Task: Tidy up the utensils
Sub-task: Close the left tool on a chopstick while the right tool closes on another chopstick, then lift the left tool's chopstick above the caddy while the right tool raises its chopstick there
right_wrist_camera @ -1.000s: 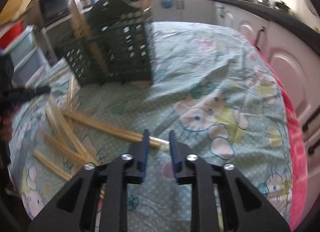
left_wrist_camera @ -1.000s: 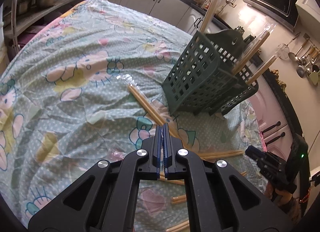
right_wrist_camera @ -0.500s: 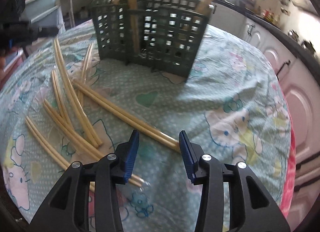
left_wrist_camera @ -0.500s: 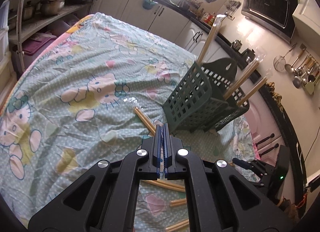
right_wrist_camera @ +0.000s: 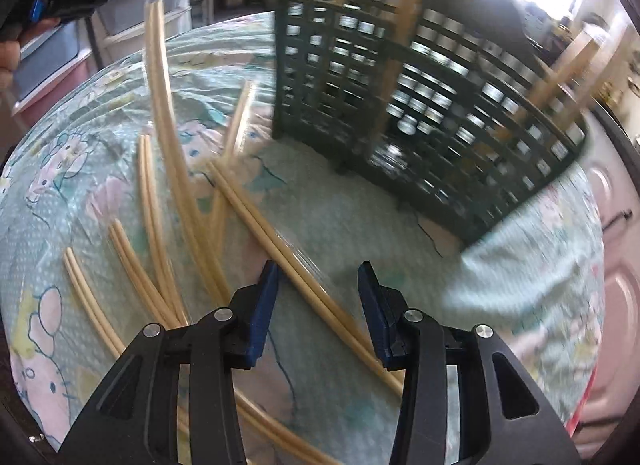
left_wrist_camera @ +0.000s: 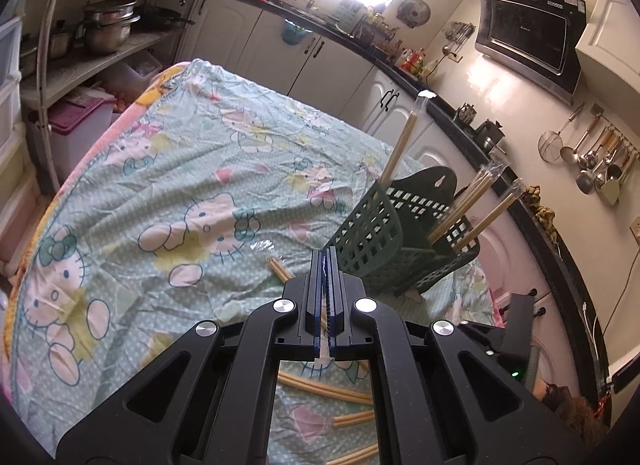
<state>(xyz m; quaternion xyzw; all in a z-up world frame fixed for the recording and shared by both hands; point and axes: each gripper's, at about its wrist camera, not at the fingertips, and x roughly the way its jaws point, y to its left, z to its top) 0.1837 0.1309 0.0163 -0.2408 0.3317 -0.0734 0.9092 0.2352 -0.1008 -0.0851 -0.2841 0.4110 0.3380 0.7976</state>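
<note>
A dark green slotted utensil basket (left_wrist_camera: 400, 241) stands on the cloth-covered table with several wrapped chopstick pairs upright in it; it also shows in the right wrist view (right_wrist_camera: 420, 105). Several wrapped chopstick pairs (right_wrist_camera: 168, 193) lie loose on the cloth. My left gripper (left_wrist_camera: 326, 261) is shut with nothing visible between its fingers, raised above the table near the basket. My right gripper (right_wrist_camera: 318, 281) is open, low over one chopstick pair (right_wrist_camera: 288, 249) that runs between its fingers.
The table has a mint cartoon-print cloth (left_wrist_camera: 180, 193). Kitchen counters and cabinets (left_wrist_camera: 320, 49) line the far side, with a shelf rack of pots (left_wrist_camera: 104, 25) at left. Storage drawers (right_wrist_camera: 52, 49) stand beyond the table edge.
My left gripper rose and drew back from the table, still shut. My right gripper opened wider and moved down and forward over the loose chopsticks, toward the basket.
</note>
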